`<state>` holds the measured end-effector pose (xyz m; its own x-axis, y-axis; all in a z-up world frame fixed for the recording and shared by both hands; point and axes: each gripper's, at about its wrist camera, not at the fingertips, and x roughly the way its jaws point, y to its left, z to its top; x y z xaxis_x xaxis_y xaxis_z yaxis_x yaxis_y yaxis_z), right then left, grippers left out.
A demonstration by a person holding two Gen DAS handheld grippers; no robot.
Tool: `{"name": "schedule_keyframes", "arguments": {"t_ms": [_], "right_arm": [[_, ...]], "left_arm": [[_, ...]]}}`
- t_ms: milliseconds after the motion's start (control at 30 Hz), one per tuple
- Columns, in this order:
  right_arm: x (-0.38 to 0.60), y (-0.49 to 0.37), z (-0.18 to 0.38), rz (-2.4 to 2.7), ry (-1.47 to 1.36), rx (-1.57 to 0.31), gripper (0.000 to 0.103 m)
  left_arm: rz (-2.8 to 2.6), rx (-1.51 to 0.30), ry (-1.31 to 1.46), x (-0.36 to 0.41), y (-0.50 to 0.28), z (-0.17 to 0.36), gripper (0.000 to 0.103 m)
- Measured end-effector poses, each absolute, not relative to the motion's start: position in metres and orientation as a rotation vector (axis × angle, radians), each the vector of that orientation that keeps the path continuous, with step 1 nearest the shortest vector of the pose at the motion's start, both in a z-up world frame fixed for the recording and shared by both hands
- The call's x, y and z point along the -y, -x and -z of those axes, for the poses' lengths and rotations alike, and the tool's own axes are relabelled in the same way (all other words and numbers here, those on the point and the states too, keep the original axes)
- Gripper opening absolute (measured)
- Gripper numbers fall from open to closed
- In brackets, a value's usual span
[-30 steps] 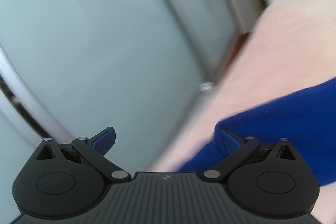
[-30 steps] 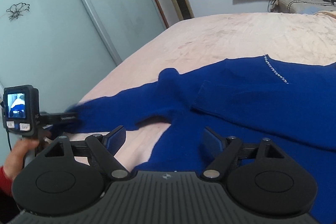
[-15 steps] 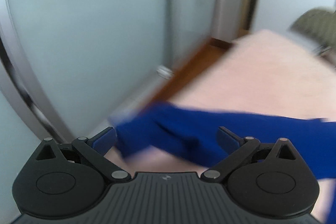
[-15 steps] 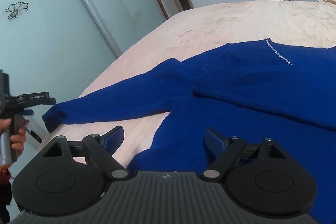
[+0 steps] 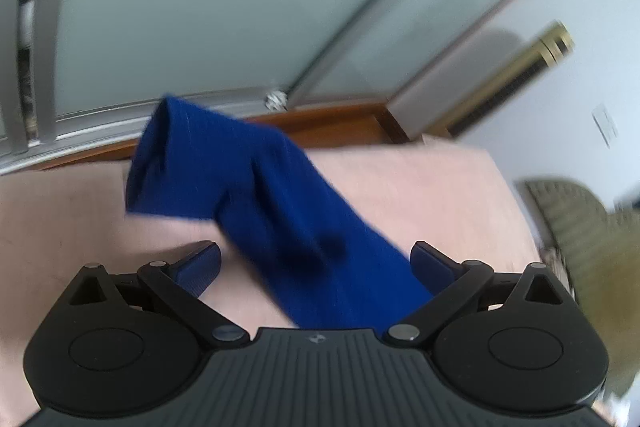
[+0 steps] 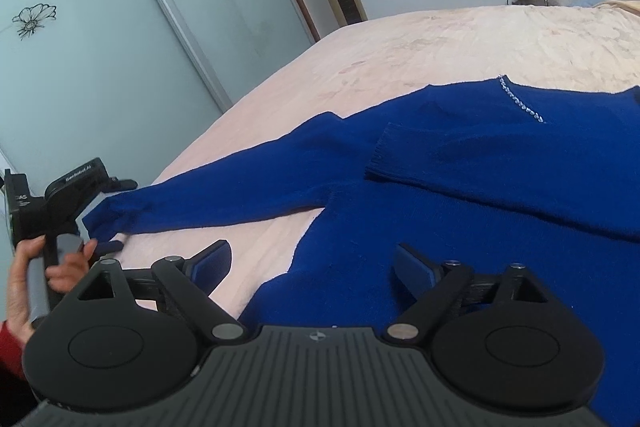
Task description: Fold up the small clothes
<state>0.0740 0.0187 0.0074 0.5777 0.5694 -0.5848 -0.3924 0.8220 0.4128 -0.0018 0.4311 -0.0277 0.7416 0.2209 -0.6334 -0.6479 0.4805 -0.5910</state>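
One garment is all you have in hand here, and most of its folding is still ahead of you. The bed (image 6: 460, 39), covered in a pale pink spread, carries the blue sweater (image 6: 460, 227), which lies flat across it with its body opened out and its hem end near your right tongs (image 6: 312, 263).

Of the folds, only one looks done: the far sleeve (image 6: 480, 167) is already laid across the chest, its ribbed cuff resting on the body just below the beaded neckline (image 6: 520, 103). The near sleeve (image 6: 224, 195) is still stretched straight out toward the bed's edge by the sliding wardrobe doors (image 6: 100, 47), so it has yet to come in over the body. After that, I judge the body itself still needs folding.

Your left tongs (image 5: 316, 263) are over that outstretched sleeve near its cuff (image 5: 160, 163). Their jaws are closing with the sleeve running between them, but the pads stand clear of the cloth on both sides, so nothing is pinched yet. That view is blurred, so the fine detail of the cuff is hard to read.

Your right tongs hover low over the sweater's body. Their jaws are opening, spread wide, with knit beneath them but nothing gripped.

Your left hand (image 6: 36, 267) shows at the bed's edge, wrapped round its handle.
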Motion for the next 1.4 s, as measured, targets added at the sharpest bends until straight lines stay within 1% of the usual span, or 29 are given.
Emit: {"name": "schedule_keyframes", "arguments": {"t_ms": [33,67,100,167,233,300,467,600,767,867,933,967,1000,1033,1067,1100,1133,1233,1300,1400], "right_arm": [[-0.018,-0.074,-0.007,-0.568,-0.25,-0.771,0.091],[-0.018,-0.074,-0.007,-0.567,-0.249,-0.771,0.091],[-0.018,-0.073,-0.007,-0.567,-0.247,-0.77,0.091],[-0.017,-0.072,-0.007,-0.569,-0.247,-0.768,0.092],[-0.015,-0.071,-0.007,-0.57,-0.248,-0.767,0.092],[-0.012,-0.07,-0.007,-0.566,-0.248,-0.767,0.092],[0.009,-0.069,-0.008,-0.527,-0.261,-0.755,0.093],[0.036,-0.071,-0.005,-0.455,-0.325,-0.739,0.093],[0.073,-0.069,-0.002,-0.352,-0.396,-0.706,0.093],[0.098,-0.066,0.001,-0.282,-0.42,-0.692,0.093],[0.117,-0.063,0.002,-0.231,-0.447,-0.683,0.093],[0.124,-0.063,0.003,-0.21,-0.458,-0.679,0.093],[0.132,-0.062,0.004,-0.19,-0.468,-0.675,0.093],[0.139,-0.061,0.004,-0.172,-0.476,-0.669,0.093],[0.145,-0.061,0.005,-0.158,-0.481,-0.663,0.093],[0.149,-0.061,0.006,-0.147,-0.483,-0.657,0.094],[0.153,-0.062,0.007,-0.137,-0.486,-0.652,0.094],[0.154,-0.071,0.011,-0.132,-0.488,-0.654,0.094],[0.148,-0.078,0.012,-0.146,-0.475,-0.663,0.094],[0.132,-0.083,0.011,-0.186,-0.44,-0.67,0.094]], "left_arm": [[-0.591,-0.513,0.92,-0.43,-0.004,0.03,0.08],[-0.634,-0.522,0.902,-0.432,-0.008,0.029,0.049],[-0.67,-0.54,0.89,-0.433,-0.01,0.029,0.025],[-0.725,-0.554,0.906,-0.44,-0.013,0.033,0.01],[-0.732,-0.532,0.912,-0.44,-0.01,0.03,0.007],[-0.743,-0.522,0.811,-0.428,-0.021,0.016,0.007],[-0.576,-0.462,0.479,-0.349,-0.051,-0.038,0.007],[-0.323,-0.444,0.272,-0.261,-0.074,-0.06,0.007],[-0.039,-0.534,0.192,-0.162,-0.094,-0.044,0.007],[0.147,-0.672,0.123,-0.111,-0.103,-0.013,0.008],[0.267,-0.802,0.031,-0.083,-0.11,0.01,0.013],[0.292,-0.833,-0.009,-0.076,-0.109,0.018,0.02],[0.322,-0.84,-0.052,-0.068,-0.103,0.023,0.036],[0.359,-0.816,-0.113,-0.062,-0.096,0.023,0.047],[0.39,-0.789,-0.153,-0.059,-0.087,0.022,0.071],[0.429,-0.759,-0.184,-0.057,-0.075,0.017,0.087],[0.482,-0.722,-0.215,-0.061,-0.059,0.016,0.089],[0.578,-0.63,-0.327,-0.063,-0.023,0.009,0.09],[0.555,-0.553,-0.347,-0.08,-0.011,0.0,0.09],[0.356,-0.475,-0.304,-0.111,-0.027,-0.011,0.09]]}}
